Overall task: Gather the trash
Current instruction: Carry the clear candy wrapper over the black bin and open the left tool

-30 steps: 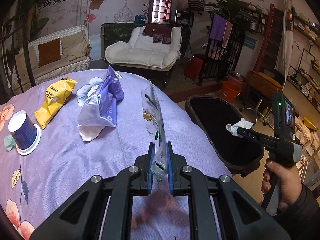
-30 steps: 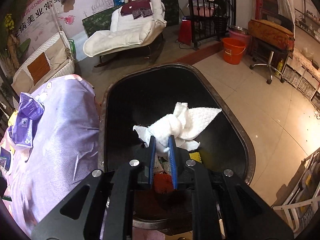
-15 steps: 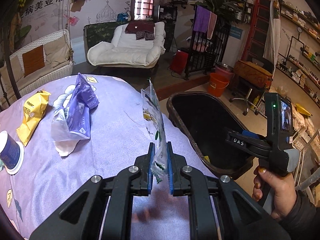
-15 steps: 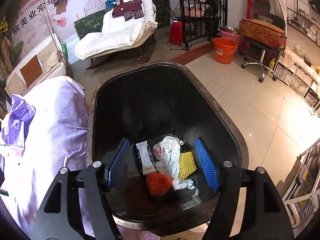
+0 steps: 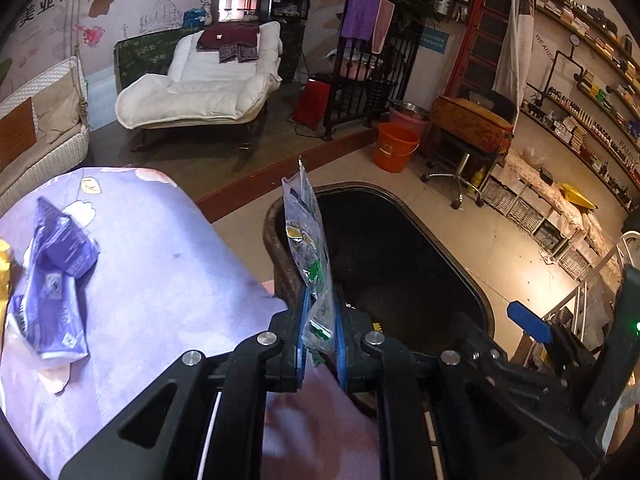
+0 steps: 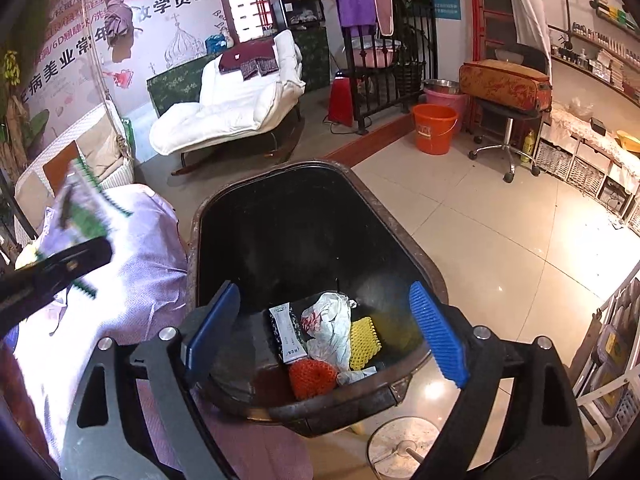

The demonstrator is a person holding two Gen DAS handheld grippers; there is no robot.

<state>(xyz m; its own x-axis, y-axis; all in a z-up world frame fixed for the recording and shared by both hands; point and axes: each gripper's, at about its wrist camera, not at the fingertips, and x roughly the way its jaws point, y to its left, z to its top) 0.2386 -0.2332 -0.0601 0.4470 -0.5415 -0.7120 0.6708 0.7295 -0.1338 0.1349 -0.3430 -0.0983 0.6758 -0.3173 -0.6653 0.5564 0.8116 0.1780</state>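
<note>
My left gripper (image 5: 320,336) is shut on a clear plastic snack bag (image 5: 308,248) with green print, held upright at the near rim of the black trash bin (image 5: 460,264). The same bag (image 6: 84,208) shows blurred at the left of the right wrist view. My right gripper (image 6: 326,332) hangs over the bin (image 6: 424,256), its jaws still opening wide with nothing between them. Down in the bin lie a white tissue (image 6: 330,330), yellow foam net (image 6: 364,342), orange net (image 6: 312,376) and a small sachet (image 6: 286,334).
A purple wrapper (image 5: 52,280) lies on the lilac flowered tablecloth (image 5: 160,280) at left, a yellow packet's edge (image 5: 3,276) beyond it. An orange bucket (image 5: 396,148), a wheeled stool (image 5: 460,160) and a white lounge chair (image 5: 200,88) stand on the floor behind.
The right gripper opened and dropped the white tissue into the bin. The left gripper carried the clear bag rightward from over the table to the bin's edge.
</note>
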